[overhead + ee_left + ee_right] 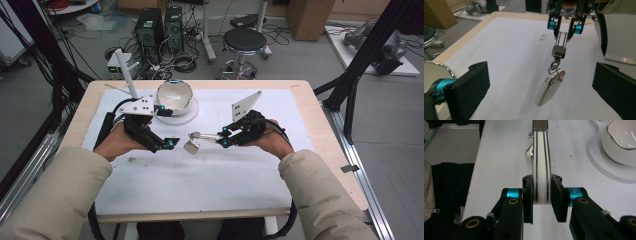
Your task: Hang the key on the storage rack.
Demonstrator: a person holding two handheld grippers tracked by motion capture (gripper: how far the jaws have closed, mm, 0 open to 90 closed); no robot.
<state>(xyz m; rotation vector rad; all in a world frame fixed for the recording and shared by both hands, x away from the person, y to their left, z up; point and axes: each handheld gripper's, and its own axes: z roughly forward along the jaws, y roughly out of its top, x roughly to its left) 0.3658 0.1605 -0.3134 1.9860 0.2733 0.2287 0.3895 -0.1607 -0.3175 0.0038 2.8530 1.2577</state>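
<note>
A flat silver metal bar (540,162) is clamped between the jaws of my right gripper (541,195), which is shut on it. From the bar's far end an oval polished metal pendant (550,88) hangs by a small ring just above the white mat. In the high view the pendant (191,146) hangs mid-table, between my right gripper (225,138) and my left gripper (170,144). My left gripper (541,75) is open, its jaws spread wide on either side of the pendant without touching it. Opposite it is the right gripper (565,26).
A white bowl (174,97) sits on a round white saucer (194,111) behind the left gripper, and is also near the bar in the right gripper view (621,142). A white mat covers the wooden table (320,130). A stool (244,42) and computer towers (150,30) stand beyond.
</note>
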